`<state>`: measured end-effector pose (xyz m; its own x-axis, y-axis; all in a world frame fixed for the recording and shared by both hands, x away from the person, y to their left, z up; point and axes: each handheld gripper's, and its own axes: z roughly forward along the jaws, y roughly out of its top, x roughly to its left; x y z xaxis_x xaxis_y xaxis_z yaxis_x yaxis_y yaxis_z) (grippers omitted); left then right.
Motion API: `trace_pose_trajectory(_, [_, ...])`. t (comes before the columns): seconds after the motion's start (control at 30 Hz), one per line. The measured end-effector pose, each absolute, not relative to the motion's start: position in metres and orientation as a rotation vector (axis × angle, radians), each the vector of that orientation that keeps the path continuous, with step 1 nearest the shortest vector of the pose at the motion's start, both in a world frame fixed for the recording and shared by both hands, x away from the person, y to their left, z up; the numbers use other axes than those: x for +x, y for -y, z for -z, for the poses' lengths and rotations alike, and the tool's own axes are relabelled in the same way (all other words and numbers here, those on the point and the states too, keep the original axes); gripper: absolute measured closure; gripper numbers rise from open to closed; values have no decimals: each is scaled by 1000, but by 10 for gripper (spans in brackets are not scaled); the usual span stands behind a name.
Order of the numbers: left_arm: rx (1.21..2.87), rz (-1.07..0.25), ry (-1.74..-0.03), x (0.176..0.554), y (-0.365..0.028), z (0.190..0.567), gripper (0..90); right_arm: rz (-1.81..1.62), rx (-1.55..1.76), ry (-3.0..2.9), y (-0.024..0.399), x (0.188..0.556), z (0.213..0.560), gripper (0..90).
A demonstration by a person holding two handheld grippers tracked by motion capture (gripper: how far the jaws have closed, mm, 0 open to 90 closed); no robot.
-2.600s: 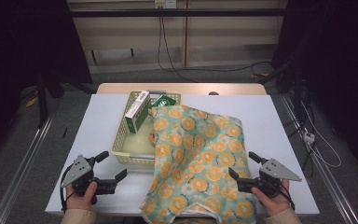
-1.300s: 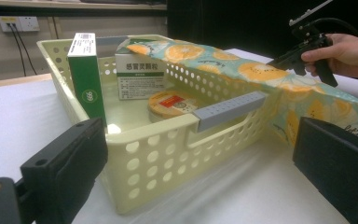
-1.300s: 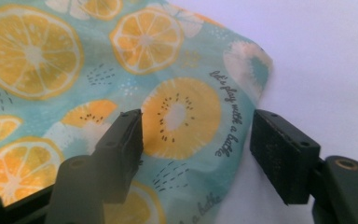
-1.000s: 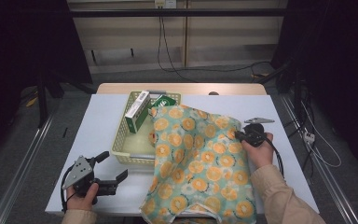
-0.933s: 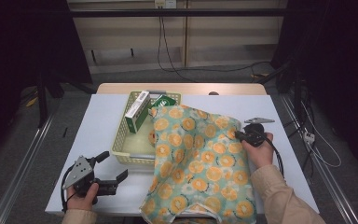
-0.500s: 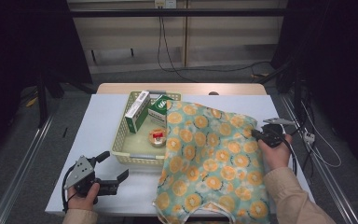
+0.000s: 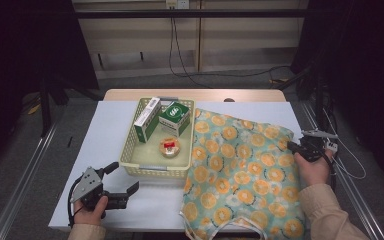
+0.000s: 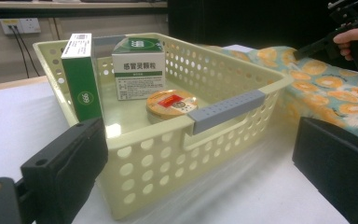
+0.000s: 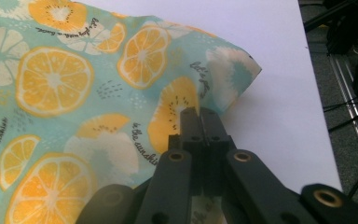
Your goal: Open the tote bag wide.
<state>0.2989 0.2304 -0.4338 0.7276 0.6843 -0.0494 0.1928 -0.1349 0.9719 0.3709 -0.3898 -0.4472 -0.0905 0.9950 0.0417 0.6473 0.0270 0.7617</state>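
Note:
A teal cloth with orange-slice print [image 7: 245,170] lies spread over the right half of the white table [image 7: 105,130], right of the pale yellow basket [image 7: 130,145]. My right gripper [image 7: 292,146] is shut on the cloth's far right edge; in the right gripper view its jaws stand pressed together on the cloth [image 9: 51,88] at the gripper's tip [image 9: 200,114]. My left gripper [image 7: 125,177] rests open near the table's front left, facing the basket [image 8: 242,77]. The basket holds a tall green-and-white box [image 7: 147,119], a green box [image 7: 175,116] and a round tin [image 7: 170,148].
The basket has a grey handle [image 8: 226,109] on its near side. The right table edge lies just beyond the right hand, with cables [image 7: 350,165] and a rail past it. A wooden strip [image 7: 195,95] borders the far edge.
My right gripper has dragged the cloth to the right, off the basket, so the basket's contents now lie uncovered. The left gripper has stayed put.

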Motion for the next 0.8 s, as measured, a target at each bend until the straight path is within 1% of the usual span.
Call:
trace_pose_trajectory(0.33, [1681, -491, -715, 299, -232, 434, 28, -811, 1679, -1763, 405, 359, 447, 900])
trace_pose_trajectory(0.37, [1683, -490, -715, 299, -232, 433, 28, -831, 1663, -1744, 404, 358, 444, 746])
trace_pose_trajectory(0.4, [1682, -491, -716, 299, -231, 434, 28, -853, 1646, -1741, 402, 358, 443, 655])
trace_pose_trajectory(0.43, [1682, -489, -715, 299, -231, 434, 28, -853, 1646, -1741, 402, 358, 443, 655])
trace_pose_trajectory(0.47, [1684, -489, -714, 299, -231, 434, 28, -867, 1633, -1744, 399, 359, 441, 589])
trace_pose_trajectory(0.5, [1684, -491, -713, 299, -230, 433, 28, -879, 1591, -1758, 389, 360, 438, 463])
trace_pose_trajectory(0.53, [1684, -491, -711, 299, -230, 433, 28, -879, 1591, -1758, 389, 360, 438, 463])
trace_pose_trajectory(0.63, [1686, -491, -709, 299, -230, 433, 28, -937, 1533, -1830, 369, 362, 435, 343])
trace_pose_trajectory(0.7, [1685, -492, -709, 299, -230, 433, 28, -980, 1482, -1888, 353, 361, 433, 320])
trace_pose_trajectory(0.8, [1682, -489, -710, 299, -231, 433, 28, -1014, 1409, -1983, 324, 359, 433, 243])
